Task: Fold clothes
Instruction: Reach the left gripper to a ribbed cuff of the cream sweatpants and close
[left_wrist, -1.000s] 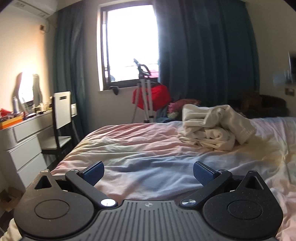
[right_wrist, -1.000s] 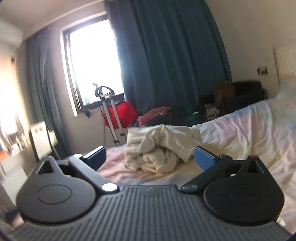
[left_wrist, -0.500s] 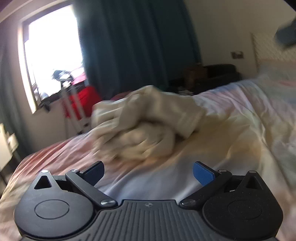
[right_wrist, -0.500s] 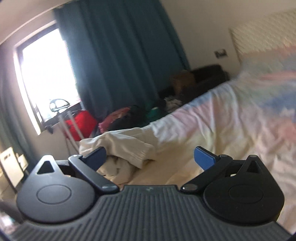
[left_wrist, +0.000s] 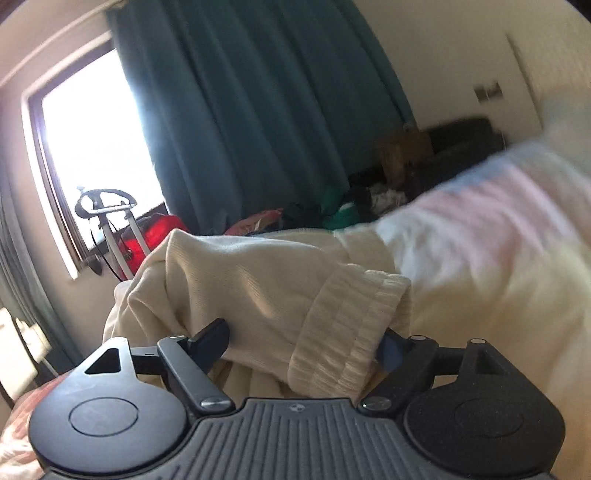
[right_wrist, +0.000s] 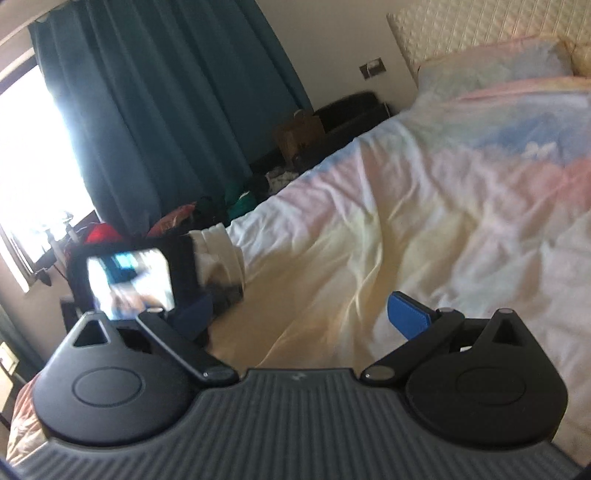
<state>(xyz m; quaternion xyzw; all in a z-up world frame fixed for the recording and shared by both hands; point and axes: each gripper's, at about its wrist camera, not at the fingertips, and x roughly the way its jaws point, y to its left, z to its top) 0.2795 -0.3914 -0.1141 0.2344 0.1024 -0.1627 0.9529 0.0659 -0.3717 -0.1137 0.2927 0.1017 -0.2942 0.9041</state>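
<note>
A crumpled cream garment (left_wrist: 251, 288) lies on the bed. In the left wrist view its ribbed cuff (left_wrist: 343, 332) sits between the fingers of my left gripper (left_wrist: 299, 343), whose jaws stand wide and are not pressed on the cloth. My right gripper (right_wrist: 299, 317) is open and empty above the bare pastel duvet (right_wrist: 424, 206), to the right of the garment (right_wrist: 221, 251). The back of the left gripper with its phone screen (right_wrist: 129, 280) shows at the left of the right wrist view and hides most of the garment there.
Teal curtains (left_wrist: 258, 110) and a bright window (left_wrist: 99, 147) stand behind the bed. A tripod (left_wrist: 107, 229), a red bag (left_wrist: 155, 236) and a heap of clothes (left_wrist: 332, 214) lie beyond the bed's far side. Pillows (right_wrist: 498, 70) and a headboard are at the right.
My left gripper has moved forward onto the garment, so the cuff now sits between its fingers. My right gripper has swung right, toward the pillows, and stays open.
</note>
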